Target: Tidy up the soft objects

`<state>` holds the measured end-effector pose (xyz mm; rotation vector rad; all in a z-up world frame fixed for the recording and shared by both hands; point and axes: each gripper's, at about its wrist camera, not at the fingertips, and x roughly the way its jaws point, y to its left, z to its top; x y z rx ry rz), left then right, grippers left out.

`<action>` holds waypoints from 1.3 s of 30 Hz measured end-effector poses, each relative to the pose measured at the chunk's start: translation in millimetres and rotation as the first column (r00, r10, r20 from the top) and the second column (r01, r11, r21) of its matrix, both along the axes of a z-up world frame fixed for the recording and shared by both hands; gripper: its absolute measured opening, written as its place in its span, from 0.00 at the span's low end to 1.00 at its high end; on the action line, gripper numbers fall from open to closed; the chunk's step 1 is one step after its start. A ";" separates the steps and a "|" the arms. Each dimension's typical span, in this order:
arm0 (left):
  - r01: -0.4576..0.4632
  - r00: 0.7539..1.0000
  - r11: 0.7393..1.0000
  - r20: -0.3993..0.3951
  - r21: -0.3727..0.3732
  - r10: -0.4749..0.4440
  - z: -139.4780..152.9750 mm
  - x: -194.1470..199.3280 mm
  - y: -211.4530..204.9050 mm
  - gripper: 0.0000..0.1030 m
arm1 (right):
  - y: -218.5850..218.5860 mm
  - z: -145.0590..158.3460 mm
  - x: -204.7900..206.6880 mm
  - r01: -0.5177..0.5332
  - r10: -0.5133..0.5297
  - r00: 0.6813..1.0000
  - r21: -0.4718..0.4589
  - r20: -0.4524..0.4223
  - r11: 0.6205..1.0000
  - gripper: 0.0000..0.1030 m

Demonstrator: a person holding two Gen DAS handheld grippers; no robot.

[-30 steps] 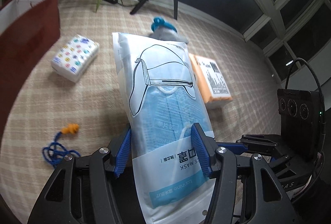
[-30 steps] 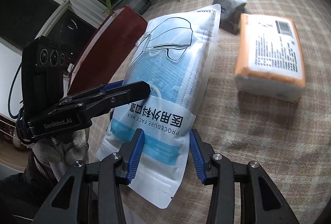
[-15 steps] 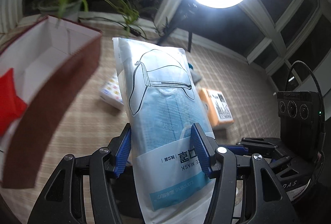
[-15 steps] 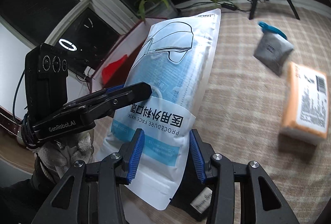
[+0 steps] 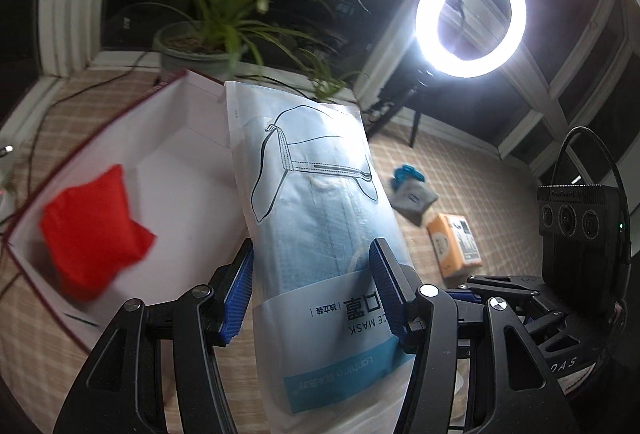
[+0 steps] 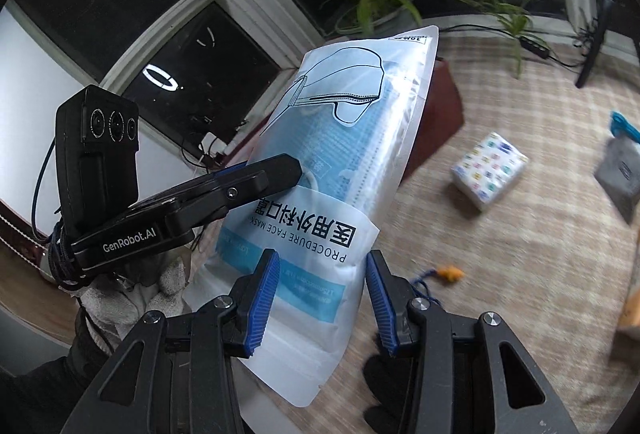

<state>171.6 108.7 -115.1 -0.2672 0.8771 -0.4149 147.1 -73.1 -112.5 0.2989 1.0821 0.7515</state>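
Above the checked mat, over the open box: left gripper partly open, blue pads clamped on both long edges of the face mask pack. Right gripper narrower, pads closed on the pack's lower end. Pack held off the surface by both, long axis running up and away from the cameras, printed band at the grippers, sealed top end high, tilted slightly. Below left in box: red beanbag. On mat, well apart: tissue pack, grey pouch, orange packet, orange earplugs on blue cord.
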 end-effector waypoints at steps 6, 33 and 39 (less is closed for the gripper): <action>-0.015 1.000 1.000 -0.005 0.013 0.015 -0.6 15.2 37.5 0.54 | 35.8 0.6 14.5 -0.012 0.012 1.000 0.009 -0.001 1.000 0.40; -0.132 0.991 0.982 0.016 0.132 0.131 -5.5 58.6 96.6 0.52 | 97.7 -0.7 54.7 -0.026 0.026 1.000 0.031 -0.006 0.999 0.40; -0.130 0.991 0.985 0.017 0.116 0.129 -1.8 50.4 94.4 0.52 | 92.1 -1.0 49.9 -0.022 0.022 1.000 0.030 -0.003 0.999 0.40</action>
